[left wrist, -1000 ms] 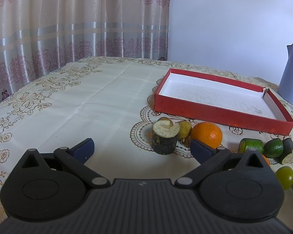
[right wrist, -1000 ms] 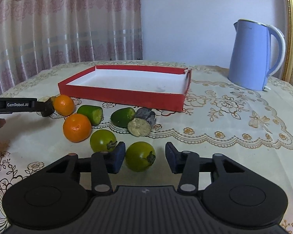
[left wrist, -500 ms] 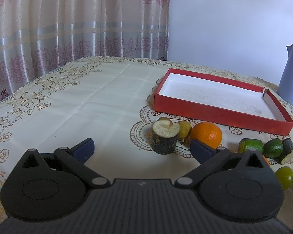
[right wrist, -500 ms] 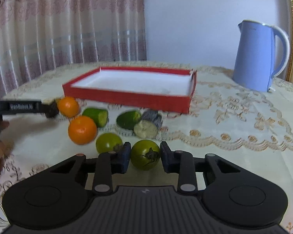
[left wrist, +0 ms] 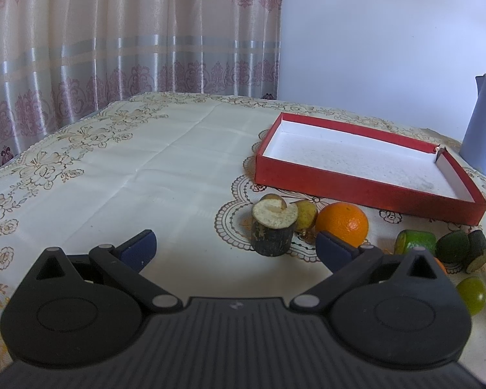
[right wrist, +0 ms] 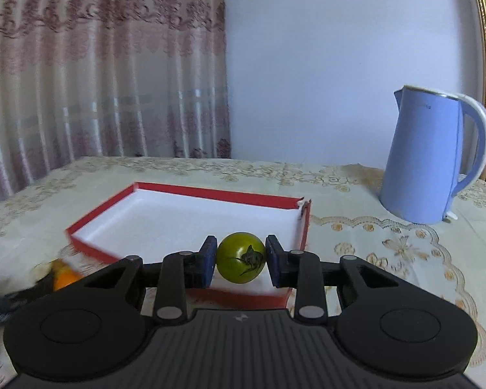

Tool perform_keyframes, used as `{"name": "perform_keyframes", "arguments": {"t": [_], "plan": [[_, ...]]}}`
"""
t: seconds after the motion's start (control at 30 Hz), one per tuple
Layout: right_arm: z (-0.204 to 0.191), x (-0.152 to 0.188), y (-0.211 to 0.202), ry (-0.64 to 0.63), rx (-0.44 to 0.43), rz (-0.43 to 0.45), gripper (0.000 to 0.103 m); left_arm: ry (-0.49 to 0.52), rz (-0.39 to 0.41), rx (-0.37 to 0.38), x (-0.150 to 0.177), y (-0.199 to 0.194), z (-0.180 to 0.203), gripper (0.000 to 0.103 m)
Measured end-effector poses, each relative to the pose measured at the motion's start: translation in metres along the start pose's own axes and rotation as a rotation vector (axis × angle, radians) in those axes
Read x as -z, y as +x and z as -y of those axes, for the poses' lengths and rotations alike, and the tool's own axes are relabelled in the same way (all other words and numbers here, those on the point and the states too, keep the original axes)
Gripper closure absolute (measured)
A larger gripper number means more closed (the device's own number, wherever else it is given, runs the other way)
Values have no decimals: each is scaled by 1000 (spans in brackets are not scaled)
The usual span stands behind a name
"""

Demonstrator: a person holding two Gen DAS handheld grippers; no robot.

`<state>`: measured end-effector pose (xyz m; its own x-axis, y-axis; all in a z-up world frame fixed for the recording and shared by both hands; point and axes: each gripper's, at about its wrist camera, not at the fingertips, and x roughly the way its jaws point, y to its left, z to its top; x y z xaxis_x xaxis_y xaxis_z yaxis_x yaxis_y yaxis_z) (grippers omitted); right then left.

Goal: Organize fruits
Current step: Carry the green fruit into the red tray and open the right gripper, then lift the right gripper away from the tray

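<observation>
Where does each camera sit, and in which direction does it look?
Left wrist: on the open left gripper, low over the table, facing a cut stump piece, an orange and the red tray; its two fingers show.
Right wrist: on the right gripper, raised, facing the tray and a blue kettle; its fingers clamp a green tomato.
Shared: tray, kettle, tablecloth, curtain.

The right gripper (right wrist: 240, 262) was raised and pointed forward, its two blue-padded fingers (right wrist: 206, 262) drawn close and pressed against opposite sides of a green tomato (right wrist: 241, 262), which hung between them clear of any surface. The left gripper (left wrist: 235, 247) sat low and level, its jaws spread wide apart with nothing between the blue pads (left wrist: 139, 249), the fingers angled outward from the black body.
</observation>
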<state>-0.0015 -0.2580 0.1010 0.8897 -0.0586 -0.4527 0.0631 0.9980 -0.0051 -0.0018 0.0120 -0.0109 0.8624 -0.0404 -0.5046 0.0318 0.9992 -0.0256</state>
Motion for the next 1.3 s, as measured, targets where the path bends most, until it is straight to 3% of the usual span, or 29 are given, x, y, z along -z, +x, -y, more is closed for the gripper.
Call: {"name": "perform_keyframes", "arguments": {"t": [0.3, 0.63, 0.67, 0.73, 0.97, 1.03, 1.07, 1.3], "plan": [[17, -7, 75, 65, 47, -79, 72, -2, -8, 15, -2, 1, -2, 0], [28, 4, 107, 100, 66, -136, 70, -1, -13, 22, -3, 3, -1, 0], [29, 4, 105, 104, 61, -130, 70, -1, -13, 21, -4, 3, -1, 0], [29, 2, 103, 100, 64, -123, 60, 0, -14, 21, -4, 3, -1, 0], [40, -5, 59, 175, 32, 6, 54, 2, 8, 22, -3, -1, -1, 0], [48, -2, 37, 200, 25, 53, 33, 3, 23, 20, -3, -3, -1, 0], [52, 1, 25, 202, 28, 80, 31, 7, 28, 22, -3, -4, -1, 0], [84, 32, -19, 222, 85, 163, 30, 80, 147, 56, 1, -28, 14, 0]]}}
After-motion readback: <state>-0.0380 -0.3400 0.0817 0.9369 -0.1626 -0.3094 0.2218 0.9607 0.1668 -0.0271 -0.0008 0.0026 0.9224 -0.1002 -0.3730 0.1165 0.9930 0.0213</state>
